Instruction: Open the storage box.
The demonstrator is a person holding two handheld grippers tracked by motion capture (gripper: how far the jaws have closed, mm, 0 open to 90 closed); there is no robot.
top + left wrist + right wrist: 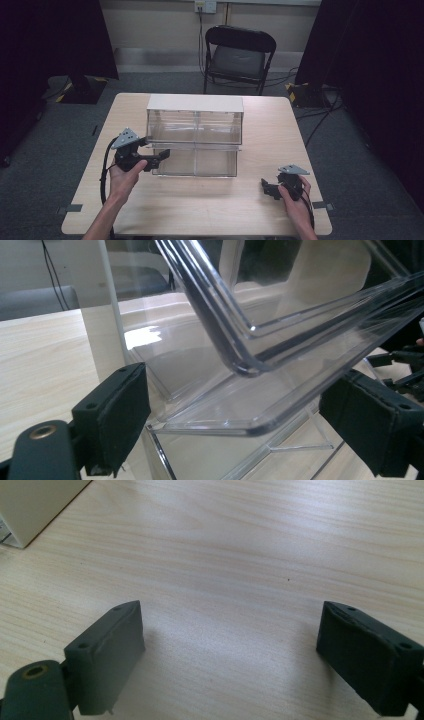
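Right now I have the left tool (161,156) at the left front corner of the clear drawer cabinet (195,131), which sits a little toward 12 o'clock from the centre of the worktop (210,205). Its lower drawer (195,162) is drawn out toward 6 o'clock. In the left gripper view the jaws stand wide apart, with the drawer's rounded transparent rim (240,365) between them and neither pad touching it. I judge this to be the approach to a grip on the drawer; next I need to ease forward a touch and close squarely on that lip, as smooth plastic could slip. The cabinet looks like clear acrylic under a pale opaque top (195,102), with two tiers, each divided down the middle, and nothing visible inside. My right tool (268,188) rests low near 4 o'clock, well apart from the cabinet, jaws open over bare wood.
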